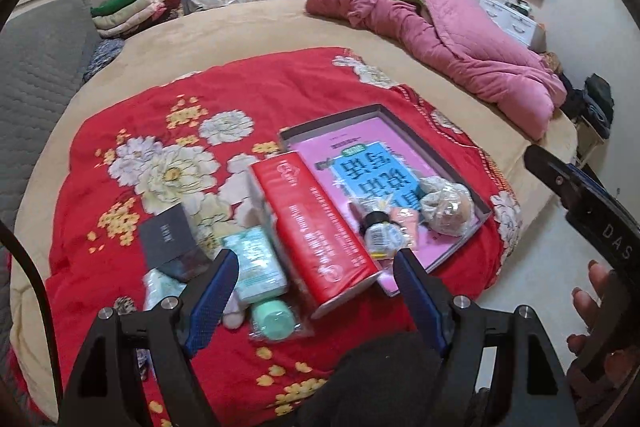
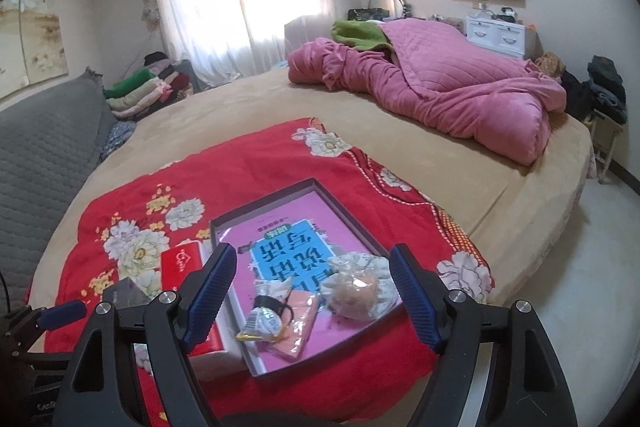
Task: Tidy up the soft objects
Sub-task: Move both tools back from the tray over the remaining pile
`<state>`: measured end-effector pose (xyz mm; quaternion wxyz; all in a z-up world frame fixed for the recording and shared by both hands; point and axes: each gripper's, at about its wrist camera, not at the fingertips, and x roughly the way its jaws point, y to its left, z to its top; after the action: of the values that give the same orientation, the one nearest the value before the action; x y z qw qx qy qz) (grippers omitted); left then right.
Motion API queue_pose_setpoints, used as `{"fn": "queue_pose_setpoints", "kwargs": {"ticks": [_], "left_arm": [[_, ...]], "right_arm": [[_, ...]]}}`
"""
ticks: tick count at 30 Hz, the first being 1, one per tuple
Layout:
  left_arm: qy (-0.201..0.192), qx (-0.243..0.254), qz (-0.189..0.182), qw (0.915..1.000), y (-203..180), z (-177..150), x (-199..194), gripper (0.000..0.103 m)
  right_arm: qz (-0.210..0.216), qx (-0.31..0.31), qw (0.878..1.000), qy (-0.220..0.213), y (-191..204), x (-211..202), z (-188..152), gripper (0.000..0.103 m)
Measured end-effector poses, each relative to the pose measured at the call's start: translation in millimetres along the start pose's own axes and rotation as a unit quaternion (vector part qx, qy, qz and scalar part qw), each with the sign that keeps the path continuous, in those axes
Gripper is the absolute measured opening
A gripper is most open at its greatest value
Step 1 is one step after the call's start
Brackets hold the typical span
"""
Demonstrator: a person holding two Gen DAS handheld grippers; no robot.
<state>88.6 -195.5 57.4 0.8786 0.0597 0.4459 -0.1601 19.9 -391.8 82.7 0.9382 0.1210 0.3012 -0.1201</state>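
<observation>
A shallow dark tray (image 1: 384, 111) (image 2: 320, 185) with a pink and blue printed bottom lies on a red floral cloth (image 1: 168, 107) (image 2: 256, 155) on the bed. In it sit a bagged brown bun (image 1: 448, 207) (image 2: 358, 293), a small bagged bottle (image 1: 380, 229) (image 2: 266, 319) and a pink packet (image 2: 302, 327). A red box (image 1: 316, 231) (image 2: 182, 261) lies left of the tray. A mint tube (image 1: 260, 267) and a dark card (image 1: 168, 237) lie further left. My left gripper (image 1: 314, 267) is open over the red box and tube. My right gripper (image 2: 312, 259) is open over the tray.
A pink quilt (image 1: 460, 43) (image 2: 440, 87) is bunched at the bed's far right. Folded clothes (image 1: 132, 7) (image 2: 148, 87) are stacked at the far left beside a grey padded headboard (image 1: 36, 67). The bed edge and pale floor (image 2: 580, 287) are to the right.
</observation>
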Motion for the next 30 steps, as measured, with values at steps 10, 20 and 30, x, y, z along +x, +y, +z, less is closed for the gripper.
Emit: {"fn": "queue_pose_setpoints", "kwargs": {"ticks": [10, 20, 30], "left_arm": [[-0.006, -0.029, 0.018, 0.9994, 36.1, -7.1, -13.9, 0.079], [-0.016, -0.062, 0.033, 0.9974, 75.2, -17.0, -33.5, 0.079], [-0.029, -0.103, 0.074, 0.9915, 134.1, -28.1, -63.6, 0.079]], "right_arm": [[0.005, -0.022, 1.0, -0.004, 25.4, -8.9, -0.5, 0.08], [0.023, -0.041, 0.999, -0.005, 50.3, -15.0, -3.5, 0.08], [0.039, -0.051, 0.998, -0.006, 70.1, -19.2, -6.1, 0.08]]}}
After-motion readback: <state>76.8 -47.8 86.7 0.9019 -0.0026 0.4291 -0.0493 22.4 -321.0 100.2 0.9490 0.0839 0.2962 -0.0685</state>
